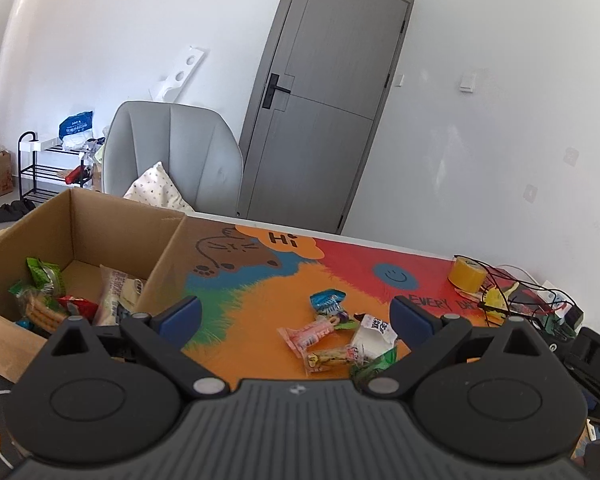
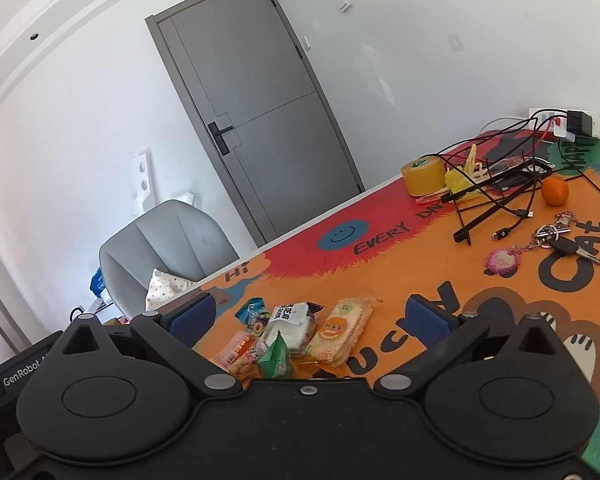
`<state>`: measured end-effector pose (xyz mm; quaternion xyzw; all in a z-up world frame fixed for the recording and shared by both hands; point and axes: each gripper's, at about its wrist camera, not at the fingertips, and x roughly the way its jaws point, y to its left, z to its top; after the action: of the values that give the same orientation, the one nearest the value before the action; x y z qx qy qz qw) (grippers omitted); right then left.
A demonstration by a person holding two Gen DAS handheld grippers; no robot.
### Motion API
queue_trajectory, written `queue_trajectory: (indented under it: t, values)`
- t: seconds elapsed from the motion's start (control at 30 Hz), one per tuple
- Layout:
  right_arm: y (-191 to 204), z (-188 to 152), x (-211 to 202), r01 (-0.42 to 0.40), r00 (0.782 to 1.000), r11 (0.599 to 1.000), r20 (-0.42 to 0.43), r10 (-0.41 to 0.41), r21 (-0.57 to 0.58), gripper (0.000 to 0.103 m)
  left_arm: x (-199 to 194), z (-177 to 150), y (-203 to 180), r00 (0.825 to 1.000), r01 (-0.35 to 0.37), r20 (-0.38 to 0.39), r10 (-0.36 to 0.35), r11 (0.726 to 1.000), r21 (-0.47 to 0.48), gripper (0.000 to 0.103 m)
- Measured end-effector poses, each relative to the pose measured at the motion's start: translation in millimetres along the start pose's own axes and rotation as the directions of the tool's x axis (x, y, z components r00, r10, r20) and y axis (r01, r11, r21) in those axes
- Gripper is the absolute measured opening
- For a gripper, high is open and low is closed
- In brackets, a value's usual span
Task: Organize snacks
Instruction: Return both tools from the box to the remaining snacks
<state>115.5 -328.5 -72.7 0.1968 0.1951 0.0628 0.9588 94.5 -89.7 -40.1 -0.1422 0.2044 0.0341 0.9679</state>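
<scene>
Step in hand, by my reading: between picks. Some snacks are boxed, a small heap waits on the mat, and neither tool holds anything.

Left gripper (image 1: 296,316): fingers spread wide, nothing between them. Off its left finger sits the cardboard box (image 1: 76,220), open-topped. Inside, near its front wall: a green packet (image 1: 44,276), a red packet (image 1: 78,305), a pale long packet (image 1: 114,294) and a pack of biscuit sticks (image 1: 40,312). The far half of the box floor is bare.

Ahead of this gripper, between its fingers and toward the right one, lies the loose heap on the table mat (image 1: 260,304): a blue packet (image 1: 327,302), a pink packet (image 1: 306,334), a white packet (image 1: 374,332).

Right gripper (image 2: 308,318): fingers likewise apart and empty. The same heap lies just ahead between its fingers, with an orange cracker pack (image 2: 342,330) nearest the right finger and a green triangular packet (image 2: 277,356) closest in.

Next move, likely: lower onto one edge-lying packet, close on it alone, and carry it leftward to the box.
</scene>
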Motion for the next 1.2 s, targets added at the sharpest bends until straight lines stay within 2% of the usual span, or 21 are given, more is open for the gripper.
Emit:
queue_trajectory:
  t: [0.2, 0.5, 0.63, 0.77, 0.9, 1.07, 1.2]
  values:
    - [-21, -4, 11, 0.030, 0.999, 0.999, -0.034, -0.028, 0.042, 0.103, 16, -9, -14, 0.999, 0.020, -0.040, -0.020, 1.000, 0.013, 0.100]
    - [-35, -9, 27, 0.029, 0.997, 0.997, -0.072, -0.024, 0.068, 0.101, 44, -25, -37, 0.995, 0.037, -0.097, -0.032, 0.998, 0.050, 0.095]
    - [-42, -10, 37, 0.032, 0.996, 0.996, -0.090, -0.024, 0.087, 0.097, 58, -31, -46, 0.991, 0.044, -0.128, -0.035, 0.997, 0.066, 0.085]
    - [-48, -10, 47, 0.037, 0.994, 0.994, -0.107, -0.026, 0.098, 0.096, 73, -37, -55, 0.986, 0.044, -0.164, -0.031, 0.996, 0.077, 0.081]
    - [-51, -10, 56, 0.039, 0.992, 0.994, -0.120, -0.026, 0.102, 0.096, 87, -42, -63, 0.979, 0.043, -0.204, -0.024, 0.995, 0.088, 0.072]
    - [-53, -10, 65, 0.044, 0.991, 0.993, -0.134, -0.029, 0.110, 0.096, 103, -49, -71, 0.972, 0.042, -0.235, -0.016, 0.993, 0.107, 0.071]
    - [-54, -10, 71, 0.047, 0.989, 0.993, -0.144, -0.030, 0.112, 0.096, 114, -52, -73, 0.964, 0.039, -0.266, -0.010, 0.994, 0.105, 0.062]
